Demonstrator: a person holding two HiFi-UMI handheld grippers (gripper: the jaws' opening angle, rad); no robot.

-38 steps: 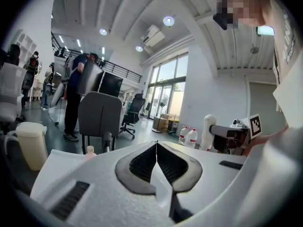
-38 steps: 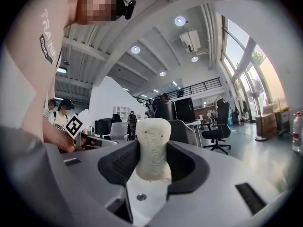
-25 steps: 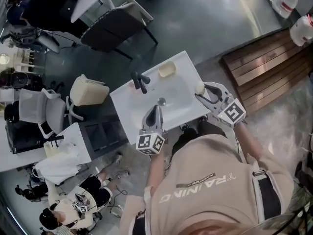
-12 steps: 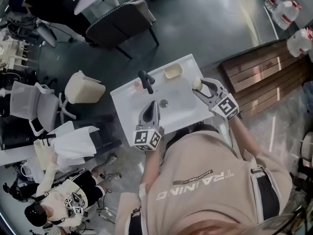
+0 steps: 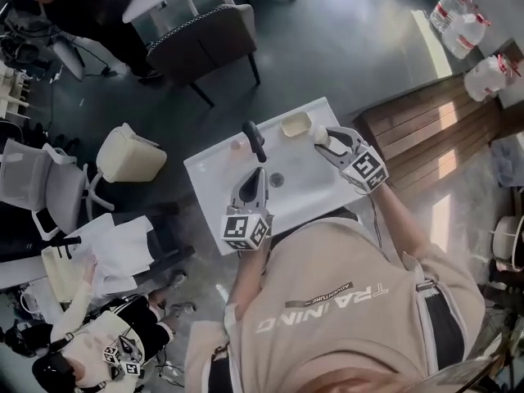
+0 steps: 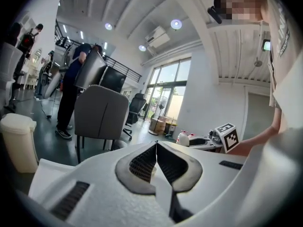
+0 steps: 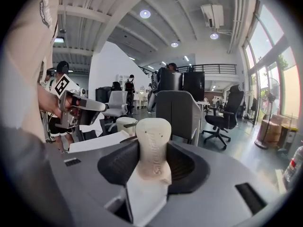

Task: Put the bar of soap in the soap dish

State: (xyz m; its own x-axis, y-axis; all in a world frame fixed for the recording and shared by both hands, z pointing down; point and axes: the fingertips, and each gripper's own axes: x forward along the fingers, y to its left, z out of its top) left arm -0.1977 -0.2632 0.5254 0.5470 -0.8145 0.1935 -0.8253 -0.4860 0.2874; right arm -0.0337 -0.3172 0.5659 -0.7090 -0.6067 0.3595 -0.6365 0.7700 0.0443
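A cream bar of soap (image 7: pixel 153 148) stands clamped between the jaws of my right gripper (image 5: pixel 325 139), which is shut on it; the bar (image 5: pixel 322 135) hangs just right of the soap dish. That dish (image 5: pixel 295 124) is a cream tray at the far right corner of the white washbasin (image 5: pixel 214 185). My left gripper (image 5: pixel 258 173) hovers over the basin's middle near the drain, jaws pressed together with nothing between them (image 6: pixel 156 146).
A black tap (image 5: pixel 255 140) rises at the basin's far edge, left of the dish. A grey chair (image 5: pixel 201 38) and a cream bin (image 5: pixel 128 155) stand beyond the basin. Wooden decking (image 5: pixel 426 129) lies to the right. A person crouches at lower left (image 5: pixel 106 344).
My right gripper has carried the soap up and leftward from the basin's right edge to just beside the dish. The left gripper has hardly moved relative to the basin.
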